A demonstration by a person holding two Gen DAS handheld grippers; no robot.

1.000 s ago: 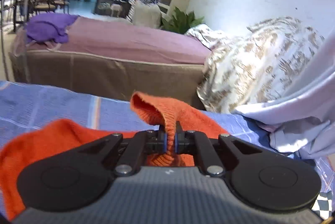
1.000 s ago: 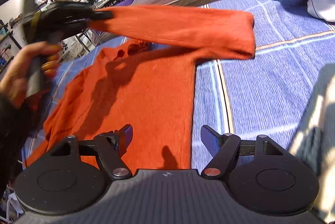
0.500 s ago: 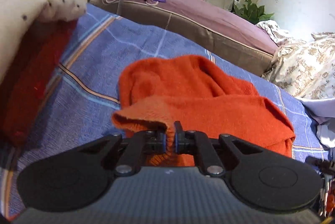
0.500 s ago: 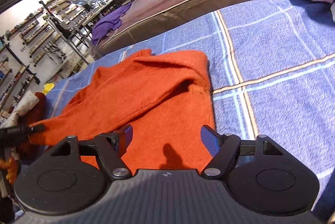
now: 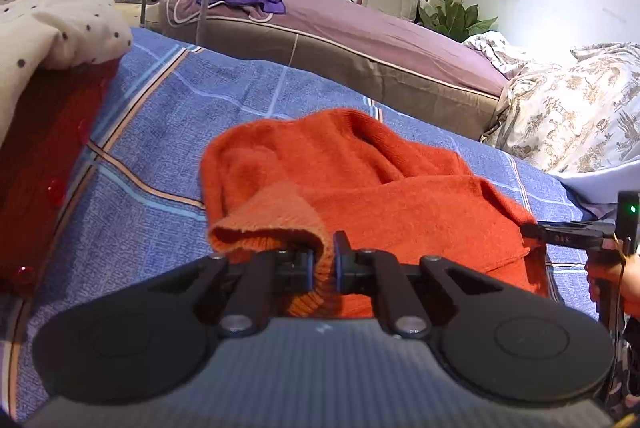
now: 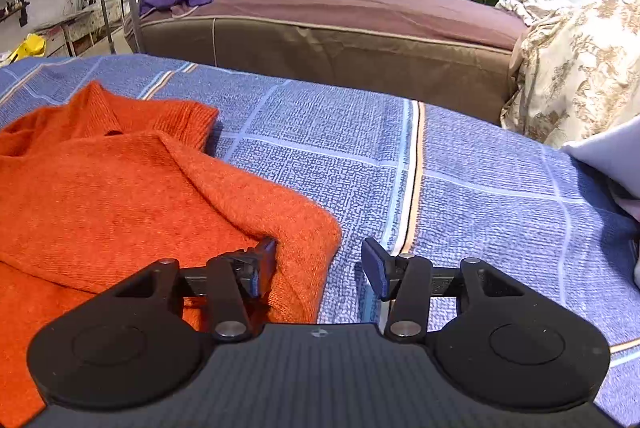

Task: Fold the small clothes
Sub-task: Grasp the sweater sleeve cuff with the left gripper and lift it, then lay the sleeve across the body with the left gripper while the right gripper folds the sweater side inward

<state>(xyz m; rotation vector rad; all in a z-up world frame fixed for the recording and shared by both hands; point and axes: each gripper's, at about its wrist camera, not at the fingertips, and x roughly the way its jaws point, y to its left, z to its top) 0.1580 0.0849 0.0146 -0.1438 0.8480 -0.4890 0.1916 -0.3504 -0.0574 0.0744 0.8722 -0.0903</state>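
Note:
An orange knit sweater lies partly folded on the blue checked bedspread. My left gripper is shut on the ribbed cuff of its sleeve, held low over the sweater's near edge. In the right wrist view the sweater fills the left side. My right gripper is open, its left finger resting on the sweater's right folded edge, its right finger over bare bedspread. The right gripper also shows at the far right of the left wrist view.
A stack of folded clothes, cream dotted over red, stands at the left. A brown bed with a mauve cover lies beyond. Patterned bedding and a pale cloth sit at the right.
My left gripper has carried the sleeve across and down over the sweater's body. My right gripper has moved right to the sweater's folded edge and stayed open.

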